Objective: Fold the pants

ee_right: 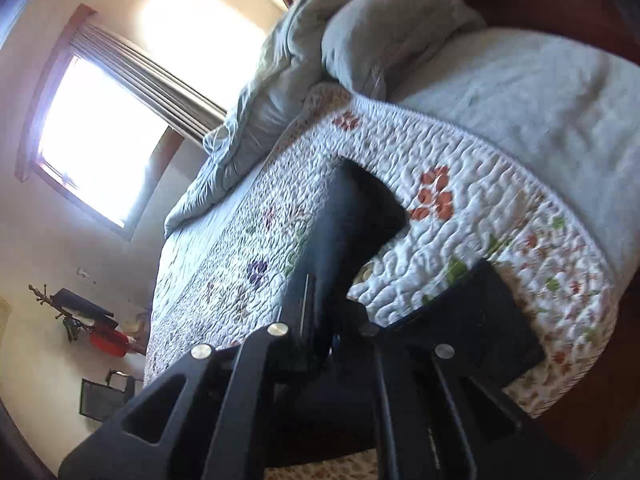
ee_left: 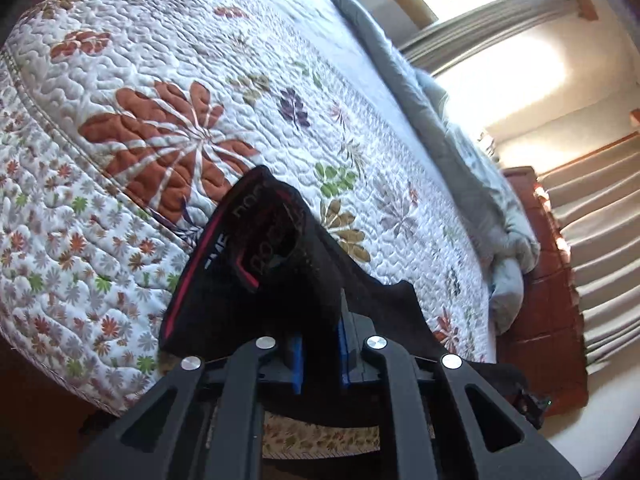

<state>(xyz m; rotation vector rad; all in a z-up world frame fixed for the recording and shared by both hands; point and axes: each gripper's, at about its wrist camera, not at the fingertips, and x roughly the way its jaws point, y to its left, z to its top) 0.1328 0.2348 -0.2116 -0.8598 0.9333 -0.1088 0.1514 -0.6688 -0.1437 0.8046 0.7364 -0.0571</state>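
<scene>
**Black pants pinched in both grippers above the quilt**

Black fabric fills the space ahead of both your tools. Your left gripper [ee_left: 320,354] has its blue pads [ee_left: 297,364] drawn close together, with a bunch of the pants [ee_left: 280,264] pinched between them. The waistband, edged in red with pale lettering, stands up from the fingers and folds over on itself, so you look into its open mouth. More of the dark cloth trails off to the right of the gripper and lies on the quilt [ee_left: 168,60].

Your right gripper [ee_right: 340,340] is also closed on the pants [ee_right: 352,216]; its fingertips are buried in the fabric, so only a sliver of blue shows. From there one dark leg stretches away across the quilt [ee_right: 480,168], and a second dark panel lies to the right near the quilt's stitched border.

That quilt is white, stitched in ripples, printed with rust, green and purple flowers. A grey-blue comforter [ee_right: 280,92] is heaped along its far side, beneath a bright window [ee_right: 96,136] with a curtain. Terracotta floor tiles [ee_left: 544,280] show beside the bed in the left view.
</scene>
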